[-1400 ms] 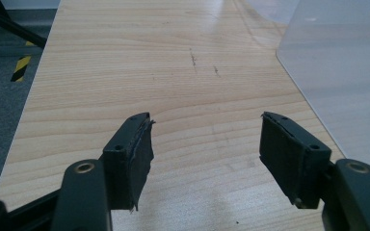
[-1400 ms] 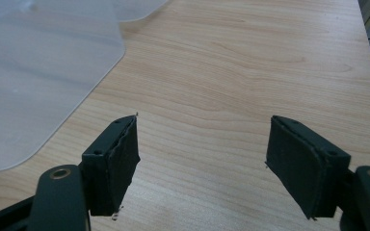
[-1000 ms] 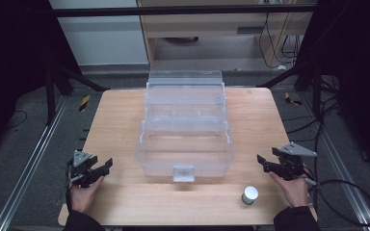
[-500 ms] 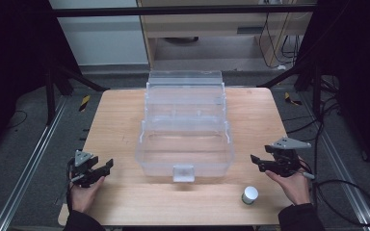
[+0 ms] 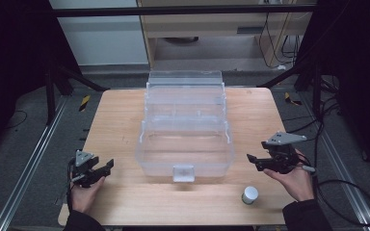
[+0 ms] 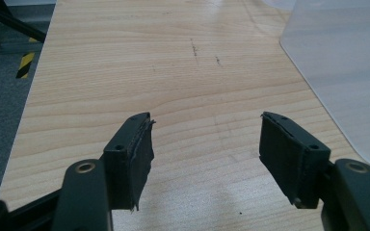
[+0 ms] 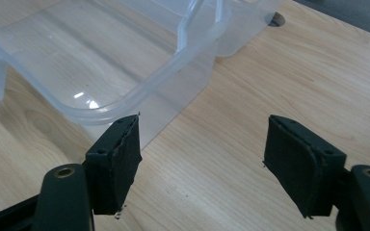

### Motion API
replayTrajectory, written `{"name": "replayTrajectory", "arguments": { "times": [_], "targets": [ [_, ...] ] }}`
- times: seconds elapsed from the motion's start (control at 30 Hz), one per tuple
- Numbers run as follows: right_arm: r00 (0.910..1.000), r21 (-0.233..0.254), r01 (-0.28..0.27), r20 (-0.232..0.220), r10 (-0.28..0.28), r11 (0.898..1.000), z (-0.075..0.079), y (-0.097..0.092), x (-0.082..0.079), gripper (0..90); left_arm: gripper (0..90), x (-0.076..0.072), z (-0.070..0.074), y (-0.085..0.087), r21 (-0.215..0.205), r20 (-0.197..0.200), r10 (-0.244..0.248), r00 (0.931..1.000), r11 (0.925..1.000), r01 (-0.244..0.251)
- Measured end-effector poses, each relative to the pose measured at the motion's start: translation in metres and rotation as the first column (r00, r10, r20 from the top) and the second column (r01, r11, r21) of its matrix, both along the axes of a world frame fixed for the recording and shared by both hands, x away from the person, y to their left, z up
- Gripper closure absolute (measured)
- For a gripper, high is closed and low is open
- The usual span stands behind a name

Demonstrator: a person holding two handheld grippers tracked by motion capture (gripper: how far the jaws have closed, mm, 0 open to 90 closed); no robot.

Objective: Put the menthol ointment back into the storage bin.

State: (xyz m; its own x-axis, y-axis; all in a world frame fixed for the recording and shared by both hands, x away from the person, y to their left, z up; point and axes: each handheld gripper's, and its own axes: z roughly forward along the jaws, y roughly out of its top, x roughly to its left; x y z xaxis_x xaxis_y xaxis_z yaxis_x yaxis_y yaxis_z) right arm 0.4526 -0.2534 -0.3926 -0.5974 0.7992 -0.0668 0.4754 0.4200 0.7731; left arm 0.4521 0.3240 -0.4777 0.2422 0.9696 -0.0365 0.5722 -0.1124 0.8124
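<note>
A clear plastic box (image 5: 185,163) stands in the middle of the wooden table (image 5: 120,115), its lid (image 5: 185,79) folded open behind it. My left gripper (image 5: 107,166) rests at the table's front left, open, with bare wood between its pads (image 6: 135,149). To the right of the box, my right gripper (image 5: 251,160) hovers above the table, held in a hand. Its jaws have just been opening and nothing is between them. In the right gripper view its left pad (image 7: 118,154) lines up with the box's near corner (image 7: 139,91).
A small white round jar (image 5: 250,194) stands near the front edge, just below my right gripper. The box's wall (image 6: 347,72) lies to the right of my left gripper. Black frame legs and cables surround the table on the floor.
My right gripper has risen and shifted left toward the box. The left gripper has stayed where it was.
</note>
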Motion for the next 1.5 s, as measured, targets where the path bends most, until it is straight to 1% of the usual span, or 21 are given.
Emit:
{"name": "replayTrajectory", "arguments": {
  "times": [0.17,0.23,0.27,0.3,0.33,0.43,0.53,0.63,0.67,0.73,0.8,0.83,0.87,0.93,1.07,1.1,1.17,1.23,1.37,1.43,1.5],
  "targets": [
    [0.9996,-0.012,-0.021,-0.017,0.021,1.000,0.005,0.004,-0.001,27.5,36.1,0.001,-0.001,-0.001,0.000,-0.003,-0.001,1.0000,1.0000,0.001],
    [0.9992,-0.022,-0.030,-0.026,0.029,0.999,0.006,0.005,-0.001,27.3,36.1,0.001,-0.001,-0.001,0.000,-0.005,-0.002,1.0000,1.0000,0.002],
    [0.9984,-0.035,-0.042,-0.040,0.041,0.998,0.007,0.006,-0.002,26.6,36.1,0.001,-0.001,-0.001,0.003,-0.008,-0.003,1.0000,1.0000,0.003],
    [0.9984,-0.035,-0.042,-0.040,0.041,0.998,0.007,0.006,-0.002,26.6,36.1,0.001,-0.001,-0.001,0.003,-0.008,-0.003,1.0000,1.0000,0.003],
    [0.9977,-0.055,-0.054,-0.044,0.051,0.997,0.008,0.008,-0.002,26.6,36.1,0.001,-0.001,-0.001,0.005,-0.007,-0.003,1.0000,1.0000,0.003],
    [0.9972,-0.062,-0.057,-0.052,0.054,0.996,0.009,0.010,-0.002,25.6,36.1,0.001,-0.001,-0.001,0.006,-0.007,-0.003,1.0000,1.0000,0.003],
    [0.9943,-0.072,-0.078,-0.078,0.073,0.994,0.012,0.011,-0.003,25.7,36.1,0.001,-0.001,-0.001,0.008,-0.010,-0.003,0.9999,1.0000,0.003],
    [0.9926,-0.083,-0.090,-0.089,0.083,0.992,0.012,0.013,-0.004,25.4,36.1,0.001,-0.001,-0.001,0.008,-0.010,-0.003,0.9999,1.0000,0.003],
    [0.9892,-0.099,-0.110,-0.107,0.099,0.989,0.012,0.015,-0.006,25.2,36.1,0.001,-0.002,-0.001,0.009,-0.010,-0.003,0.9999,1.0000,0.003],
    [0.9857,-0.113,-0.129,-0.124,0.115,0.985,0.011,0.017,-0.007,25.0,36.1,0.001,-0.001,-0.001,0.010,-0.010,-0.003,0.9999,0.9999,0.003],
    [0.9848,-0.121,-0.135,-0.127,0.119,0.983,0.011,0.018,-0.008,24.9,36.1,0.001,-0.001,-0.001,0.009,-0.010,-0.004,0.9999,1.0000,0.004],
    [0.9808,-0.135,-0.152,-0.143,0.133,0.979,0.010,0.021,-0.009,24.6,36.1,0.001,-0.001,-0.001,0.009,-0.010,-0.003,0.9999,1.0000,0.003],
    [0.9808,-0.135,-0.152,-0.143,0.133,0.979,0.010,0.021,-0.009,24.6,36.1,0.001,-0.001,-0.001,0.009,-0.010,-0.003,0.9999,1.0000,0.003],
    [0.9746,-0.162,-0.180,-0.163,0.154,0.970,0.008,0.024,-0.011,24.0,36.1,0.001,-0.001,-0.002,0.011,-0.011,-0.003,0.9999,0.9999,0.003],
    [0.9666,-0.176,-0.212,-0.183,0.179,0.961,0.006,0.027,-0.013,22.8,36.1,0.001,-0.001,-0.001,0.012,-0.012,-0.004,0.9999,0.9999,0.004],
    [0.9666,-0.176,-0.212,-0.183,0.179,0.961,0.006,0.027,-0.013,22.8,36.1,0.001,-0.001,-0.001,0.012,-0.012,-0.004,0.9999,0.9999,0.004],
    [0.9619,-0.186,-0.225,-0.198,0.188,0.956,0.004,0.028,-0.015,22.7,36.1,0.001,-0.001,-0.001,0.012,-0.013,-0.005,0.9999,0.9999,0.005],
    [0.9597,-0.193,-0.234,-0.203,0.194,0.953,0.003,0.029,-0.016,22.3,36.1,0.002,-0.002,-0.001,0.013,-0.014,-0.005,0.9999,0.9999,0.005],
    [0.9563,-0.194,-0.240,-0.216,0.197,0.951,0.001,0.029,-0.017,22.0,36.1,0.002,-0.002,-0.002,0.013,-0.015,-0.006,0.9999,0.9999,0.006],
    [0.9485,-0.201,-0.261,-0.235,0.212,0.944,-0.001,0.030,-0.019,22.0,36.1,0.002,-0.002,-0.002,0.015,-0.015,-0.007,0.9999,0.9999,0.007],
    [0.9470,-0.203,-0.265,-0.239,0.215,0.943,-0.001,0.030,-0.020,22.0,36.0,0.002,-0.002,-0.002,0.016,-0.015,-0.007,0.9999,0.9999,0.007]
  ]
}}
